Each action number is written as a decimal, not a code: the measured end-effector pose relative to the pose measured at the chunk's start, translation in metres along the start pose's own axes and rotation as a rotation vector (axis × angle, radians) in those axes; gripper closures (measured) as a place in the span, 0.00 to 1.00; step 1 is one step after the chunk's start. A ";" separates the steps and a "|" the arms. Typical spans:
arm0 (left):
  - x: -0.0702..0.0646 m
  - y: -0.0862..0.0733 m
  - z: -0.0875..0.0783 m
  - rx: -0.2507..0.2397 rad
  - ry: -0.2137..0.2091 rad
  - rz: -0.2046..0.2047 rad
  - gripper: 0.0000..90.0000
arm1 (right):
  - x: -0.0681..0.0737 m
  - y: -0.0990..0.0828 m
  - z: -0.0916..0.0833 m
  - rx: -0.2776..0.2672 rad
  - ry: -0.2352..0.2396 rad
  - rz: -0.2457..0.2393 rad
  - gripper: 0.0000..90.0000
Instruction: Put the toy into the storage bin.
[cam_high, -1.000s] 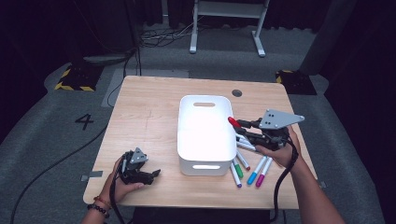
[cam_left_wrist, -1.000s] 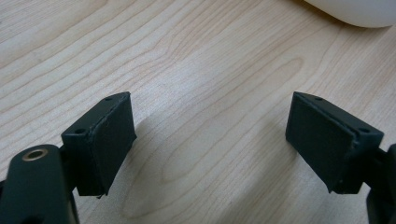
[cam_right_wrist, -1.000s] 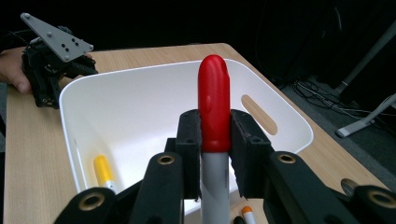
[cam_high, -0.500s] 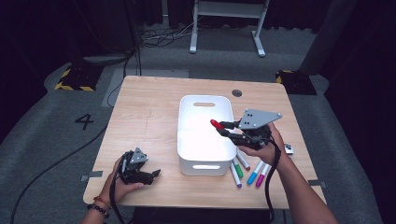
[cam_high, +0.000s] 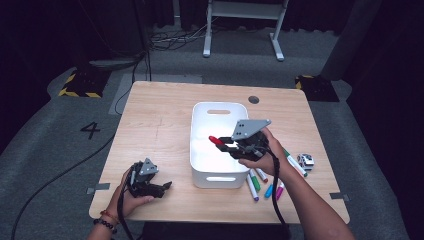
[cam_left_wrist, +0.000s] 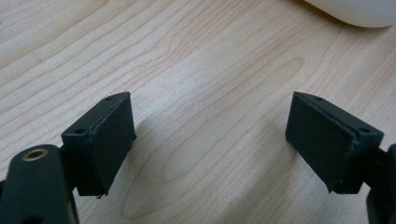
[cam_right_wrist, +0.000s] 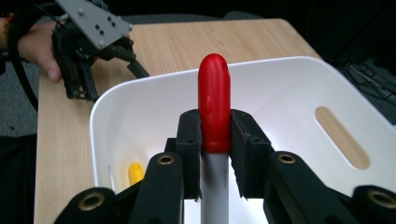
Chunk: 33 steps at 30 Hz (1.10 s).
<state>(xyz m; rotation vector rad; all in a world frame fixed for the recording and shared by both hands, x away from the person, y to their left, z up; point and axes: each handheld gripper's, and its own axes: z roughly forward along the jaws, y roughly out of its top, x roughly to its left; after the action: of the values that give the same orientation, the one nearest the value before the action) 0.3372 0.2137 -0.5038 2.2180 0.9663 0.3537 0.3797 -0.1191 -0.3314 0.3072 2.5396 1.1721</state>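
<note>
A white bin stands in the middle of the wooden table. My right gripper hovers over the bin's inside, shut on a marker with a red cap that points left. In the right gripper view the pads clamp the red-capped marker at the base of its cap, above the bin. A yellow marker lies on the bin's floor. My left gripper rests on the table near the front left edge, open, with bare wood between its pads.
Several coloured markers lie on the table just right of the bin. A small silver object sits near the right edge. The left gripper and its hand appear beyond the bin in the right gripper view.
My right gripper has carried the red-capped marker leftward from the bin's right side to above its inside. The left gripper has stayed put.
</note>
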 end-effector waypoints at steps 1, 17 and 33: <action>0.000 0.000 0.000 0.000 0.001 0.000 0.18 | 0.000 0.000 0.004 0.017 0.008 -0.001 0.83; 0.000 0.000 0.000 -0.001 0.001 -0.002 0.18 | 0.009 -0.006 0.043 0.262 0.127 -0.027 0.83; 0.000 0.000 0.000 -0.002 -0.001 -0.005 0.18 | 0.014 -0.009 0.043 0.259 0.118 -0.018 0.75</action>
<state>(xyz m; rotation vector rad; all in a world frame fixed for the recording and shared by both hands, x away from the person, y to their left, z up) 0.3369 0.2134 -0.5041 2.2129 0.9706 0.3506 0.3825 -0.0907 -0.3676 0.2818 2.7956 0.8778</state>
